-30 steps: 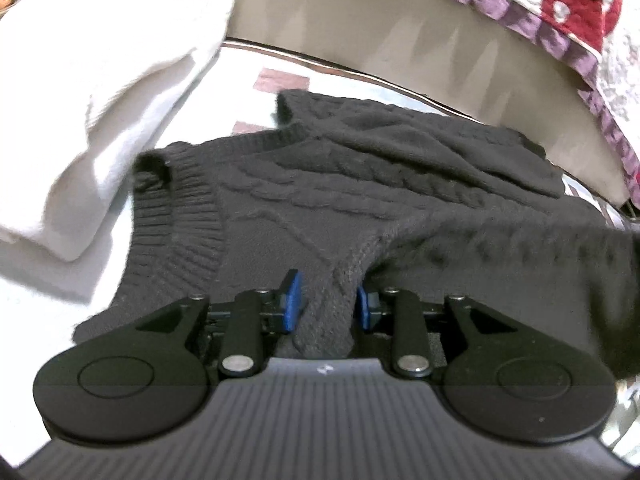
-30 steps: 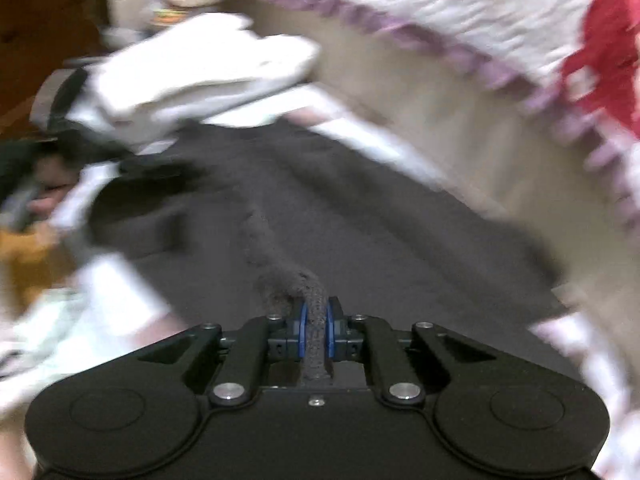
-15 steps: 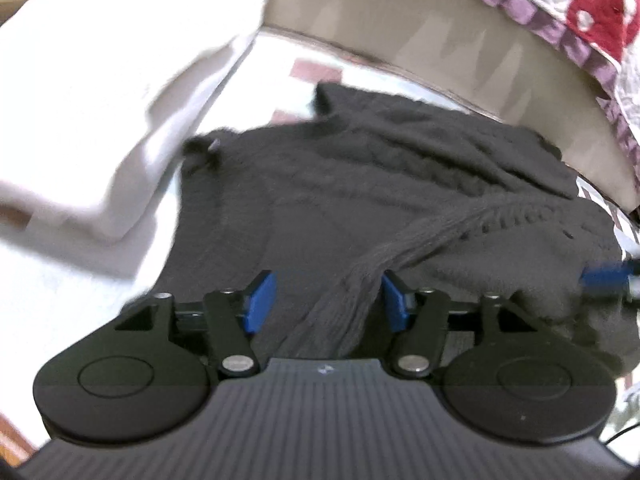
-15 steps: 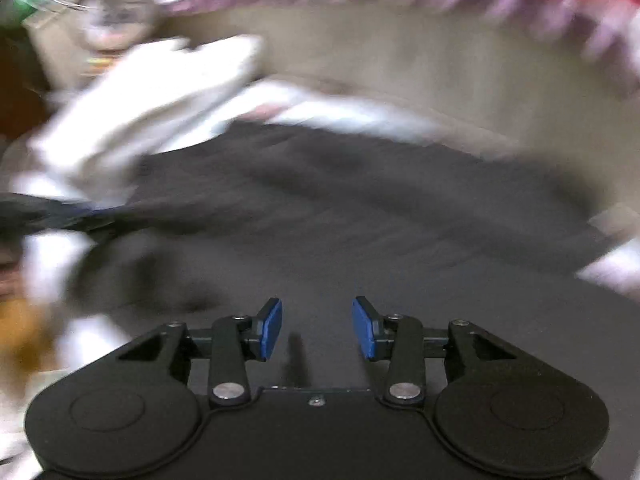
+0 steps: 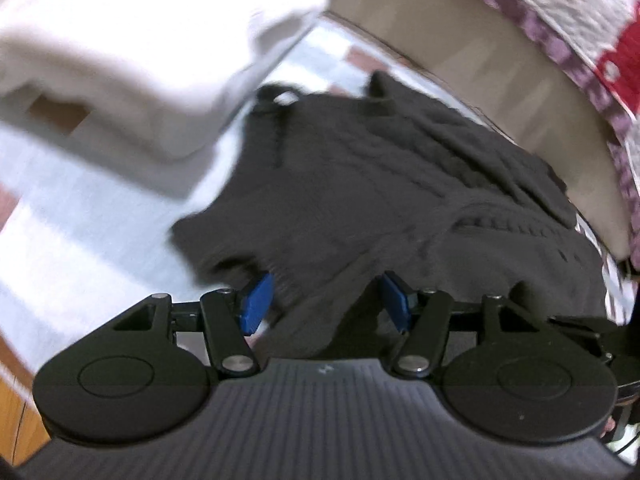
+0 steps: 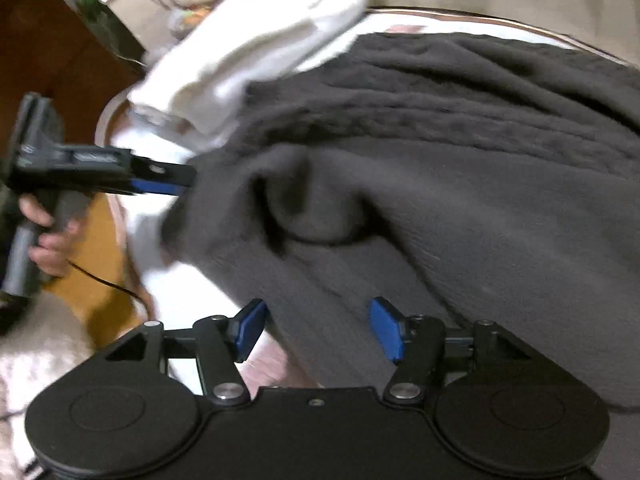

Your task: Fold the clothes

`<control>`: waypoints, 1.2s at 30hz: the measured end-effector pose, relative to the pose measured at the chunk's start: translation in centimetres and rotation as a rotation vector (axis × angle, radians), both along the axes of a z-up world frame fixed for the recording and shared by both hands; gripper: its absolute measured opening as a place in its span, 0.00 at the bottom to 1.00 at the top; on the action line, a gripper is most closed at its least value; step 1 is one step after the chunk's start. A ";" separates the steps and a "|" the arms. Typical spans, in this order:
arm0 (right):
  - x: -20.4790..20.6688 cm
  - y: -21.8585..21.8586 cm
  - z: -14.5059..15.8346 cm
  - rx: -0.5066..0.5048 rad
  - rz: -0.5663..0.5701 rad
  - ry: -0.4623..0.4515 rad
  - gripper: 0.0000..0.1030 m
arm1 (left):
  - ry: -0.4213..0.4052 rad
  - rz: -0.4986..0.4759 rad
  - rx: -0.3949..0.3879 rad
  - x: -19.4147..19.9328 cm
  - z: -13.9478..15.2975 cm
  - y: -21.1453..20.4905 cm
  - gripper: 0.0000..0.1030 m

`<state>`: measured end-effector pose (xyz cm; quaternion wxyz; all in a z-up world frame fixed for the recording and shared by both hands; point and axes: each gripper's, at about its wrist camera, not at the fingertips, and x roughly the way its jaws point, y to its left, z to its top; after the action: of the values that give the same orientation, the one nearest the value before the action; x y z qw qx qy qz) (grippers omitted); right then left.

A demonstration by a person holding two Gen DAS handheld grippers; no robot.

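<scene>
Ideally, both spread grippers, left gripper point(image 5: 322, 300) and right gripper point(image 6: 318, 330), pinch the dark sweater point(image 6: 460, 184) hem evenly before folding.

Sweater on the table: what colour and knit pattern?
Dark charcoal grey sweater, cable-knit; clearest in the left wrist view.

The dark grey cable-knit sweater point(image 5: 400, 184) is thick, matt wool-like cloth with raised ribbing. The folded white garment point(image 6: 256, 52) looks soft and fleecy. The black plastic left gripper point(image 5: 324, 304) is matt, with blue pads point(image 5: 256, 304) and shiny metal pivot pins. The quilted bedspread point(image 5: 580, 12) is stitched cloth.
</scene>
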<state>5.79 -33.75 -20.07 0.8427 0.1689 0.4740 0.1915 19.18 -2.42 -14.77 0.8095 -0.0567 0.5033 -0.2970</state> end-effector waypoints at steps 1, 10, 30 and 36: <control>0.5 0.5 0.0 0.021 0.023 -0.009 0.63 | -0.022 -0.009 -0.001 -0.1 0.2 -0.5 0.57; 1.2 6.1 0.4 0.283 0.205 0.085 0.58 | -0.020 0.002 -0.115 -0.5 0.9 -0.3 0.57; -9.5 -3.6 5.6 0.067 -0.116 0.061 0.65 | -0.088 -0.258 0.162 -3.6 0.0 -6.0 0.61; -12.3 -11.0 3.0 0.062 -0.522 0.068 0.65 | -0.071 -0.269 -0.003 -3.5 1.2 -5.1 0.61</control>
<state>-6.50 -44.79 -17.11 0.8416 0.3175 0.4362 -0.0239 15.64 -7.50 -13.56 0.7797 0.0206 0.4770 -0.4052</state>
